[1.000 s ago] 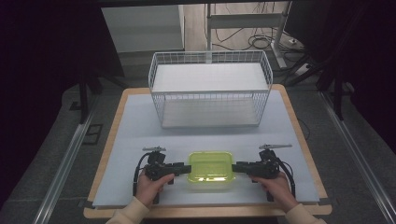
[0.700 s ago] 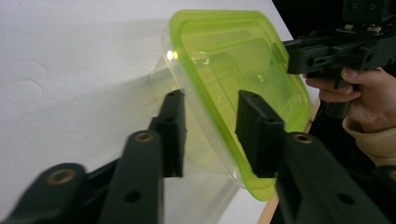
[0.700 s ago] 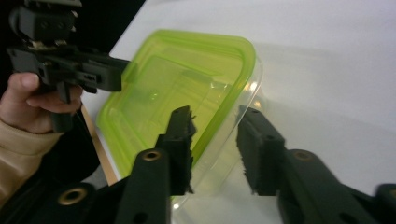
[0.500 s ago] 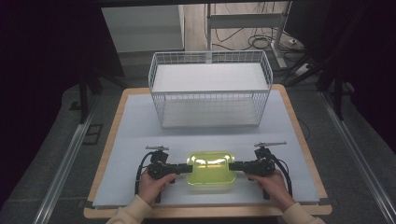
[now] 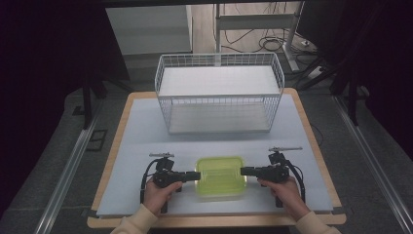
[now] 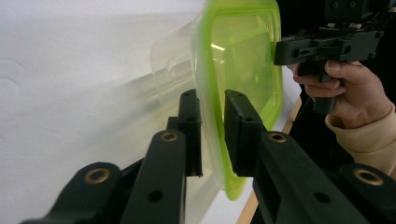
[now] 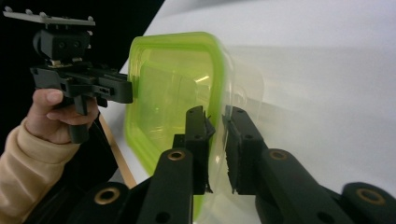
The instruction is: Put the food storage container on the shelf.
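While both hands sit low at the near edge of the table [image 5: 146, 131], the left gripper [image 5: 195, 175] has its jaws clamped on the left rim of the green-lidded container [image 5: 220, 177]; in the left gripper view, the left gripper [image 6: 212, 130] has just been closing, and its pads now pinch the lime lid edge between them. The container lies flat on the white table surface, lid up, centred between the two grippers and well in front of the white wire basket [image 5: 219, 92]. Its outline is a rounded rectangle, only slightly longer than wide, with the long axis running side to side from one gripper to the other. Its clear body sits beneath the lid.

At the opposite short end, the right gripper [image 5: 243, 171] meets the right rim. Seen in the right gripper view, the right gripper [image 7: 215, 135] has also just been closing, with the lid's edge and the clear wall caught between its jaws, which are clenched onto them. Each gripper points inward, level with the table, facing the other across the container.
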Demonstrator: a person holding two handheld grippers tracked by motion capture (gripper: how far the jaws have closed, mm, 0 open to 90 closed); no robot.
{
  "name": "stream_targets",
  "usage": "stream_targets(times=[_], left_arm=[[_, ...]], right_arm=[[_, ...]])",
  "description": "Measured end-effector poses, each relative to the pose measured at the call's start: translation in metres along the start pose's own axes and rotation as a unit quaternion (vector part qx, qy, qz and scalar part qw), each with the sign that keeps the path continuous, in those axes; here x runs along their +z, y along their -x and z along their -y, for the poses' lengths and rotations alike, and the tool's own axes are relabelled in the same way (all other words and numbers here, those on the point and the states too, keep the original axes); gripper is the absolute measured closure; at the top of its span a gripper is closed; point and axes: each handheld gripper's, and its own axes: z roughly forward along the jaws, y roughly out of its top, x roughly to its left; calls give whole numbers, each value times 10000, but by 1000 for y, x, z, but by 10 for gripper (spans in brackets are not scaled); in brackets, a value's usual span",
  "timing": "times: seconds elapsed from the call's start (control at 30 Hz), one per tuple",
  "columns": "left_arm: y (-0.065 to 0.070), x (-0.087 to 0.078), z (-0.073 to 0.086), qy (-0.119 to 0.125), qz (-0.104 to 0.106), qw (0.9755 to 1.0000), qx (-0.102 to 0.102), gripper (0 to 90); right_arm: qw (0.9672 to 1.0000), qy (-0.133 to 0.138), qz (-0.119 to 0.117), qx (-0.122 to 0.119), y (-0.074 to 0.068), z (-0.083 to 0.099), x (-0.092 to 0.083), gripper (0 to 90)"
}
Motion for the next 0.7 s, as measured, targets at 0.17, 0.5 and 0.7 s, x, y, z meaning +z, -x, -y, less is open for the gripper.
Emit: stream_targets(times=[0.17, 0.5, 0.7], left_arm=[[1, -1, 0, 33, -25, 10000, 20, 808], [2, -3, 0, 68, -32, 10000, 23, 813], [4, -7, -3, 112, -4, 9999, 20, 814]], right_arm=[[10000, 4, 15, -72, -2, -1, -1, 819], [10000, 21, -38, -55, -3, -1, -1, 821], [9999, 49, -79, -69, -6, -4, -3, 821]])
